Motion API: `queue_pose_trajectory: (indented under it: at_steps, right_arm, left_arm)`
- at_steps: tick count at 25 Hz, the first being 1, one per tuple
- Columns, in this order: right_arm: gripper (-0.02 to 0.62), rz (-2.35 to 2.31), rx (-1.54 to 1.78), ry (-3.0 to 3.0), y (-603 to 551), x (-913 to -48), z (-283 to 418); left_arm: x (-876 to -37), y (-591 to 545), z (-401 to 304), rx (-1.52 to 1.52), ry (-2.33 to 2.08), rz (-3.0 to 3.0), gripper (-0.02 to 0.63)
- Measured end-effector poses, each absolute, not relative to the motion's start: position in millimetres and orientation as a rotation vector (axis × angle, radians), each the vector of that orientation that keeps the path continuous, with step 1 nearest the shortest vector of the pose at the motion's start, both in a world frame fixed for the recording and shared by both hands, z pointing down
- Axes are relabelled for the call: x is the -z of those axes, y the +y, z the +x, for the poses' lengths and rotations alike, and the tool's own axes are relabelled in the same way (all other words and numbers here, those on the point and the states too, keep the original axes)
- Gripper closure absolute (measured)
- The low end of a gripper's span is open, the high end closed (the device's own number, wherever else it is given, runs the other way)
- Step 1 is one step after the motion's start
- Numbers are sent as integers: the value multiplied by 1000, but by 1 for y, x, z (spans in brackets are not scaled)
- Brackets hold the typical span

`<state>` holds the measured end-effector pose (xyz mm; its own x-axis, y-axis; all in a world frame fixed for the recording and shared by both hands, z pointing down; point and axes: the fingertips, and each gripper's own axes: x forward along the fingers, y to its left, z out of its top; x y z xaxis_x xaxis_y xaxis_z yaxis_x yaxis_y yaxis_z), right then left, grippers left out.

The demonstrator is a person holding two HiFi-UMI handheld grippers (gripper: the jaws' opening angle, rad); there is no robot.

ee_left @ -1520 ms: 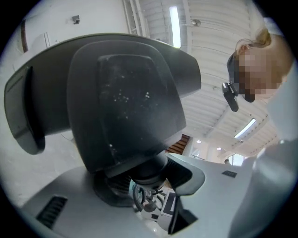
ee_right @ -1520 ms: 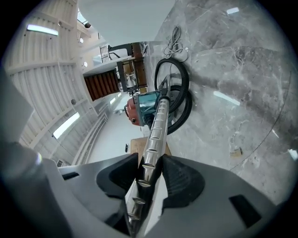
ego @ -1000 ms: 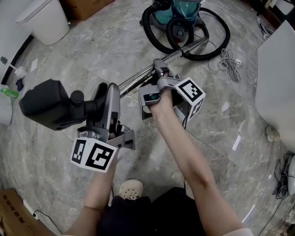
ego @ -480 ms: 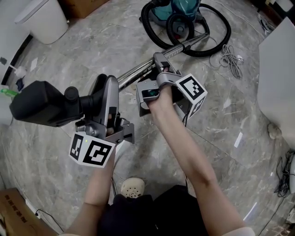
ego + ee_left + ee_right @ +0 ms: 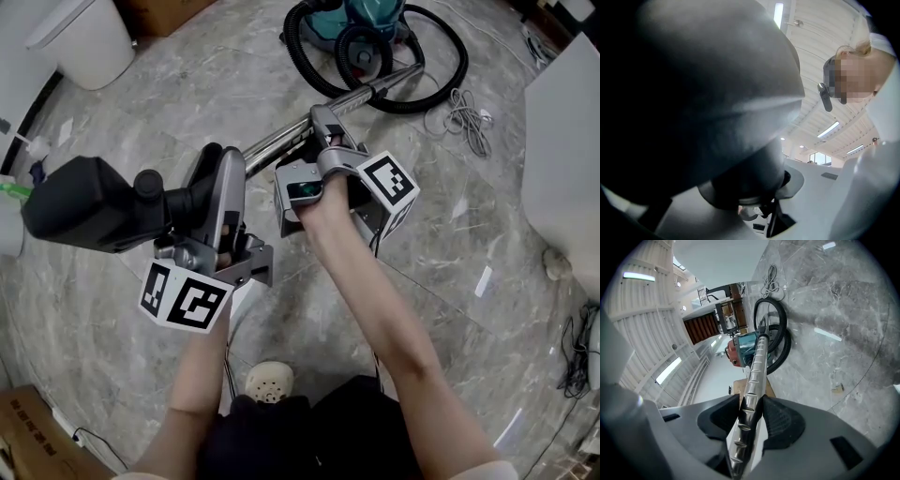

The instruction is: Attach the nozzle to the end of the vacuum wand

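"While the vacuum cleaner [image 5: 361, 23] sat on the floor [image 5: 469, 225] well away from us, what did we have lifted?"

"We had the wand [image 5: 370, 94], which ran from the cleaner back toward us. Our right gripper [image 5: 752, 413] was clenched on it near the free end, with a pad pressed to each side of the metal tube."

"And where was the nozzle?"

"We held the nozzle [image 5: 80, 204] up at our left, clear of the floor. Our left gripper [image 5: 214, 202] was grasping it by the dark neck, and the neck's open end was turned toward the wand's tip and lay just beside it."

"Had we joined them?"

"We could not tell. The left gripper covered the spot where tube and neck met, and neither gripper view showed it. We judged that both parts were picked up and brought nearly into line, which was about half the job. What remained, as we saw it, was to push the neck onto the tube until it seated, and then to let go."
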<state>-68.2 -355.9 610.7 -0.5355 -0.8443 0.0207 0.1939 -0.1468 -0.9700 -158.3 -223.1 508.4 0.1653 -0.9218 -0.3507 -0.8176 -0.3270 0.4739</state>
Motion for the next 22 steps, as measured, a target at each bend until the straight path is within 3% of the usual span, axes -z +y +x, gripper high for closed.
queue_pose_trajectory:
  at_steps: [19,21,22]
  right_arm:
    - [443,-715,1900,1318,-350,-631,-91]
    - [443,-715,1912,1323,-349,-632,-94]
    - [443,-714,1917,1327,-348,-632,-95]
  left_arm:
    - [-535,-224,-184,904,-1709,2157,441]
    - [-540,-222,-184,839,-1757,2169,399]
    - [-542,-222,-184,804,-1776,2178,332]
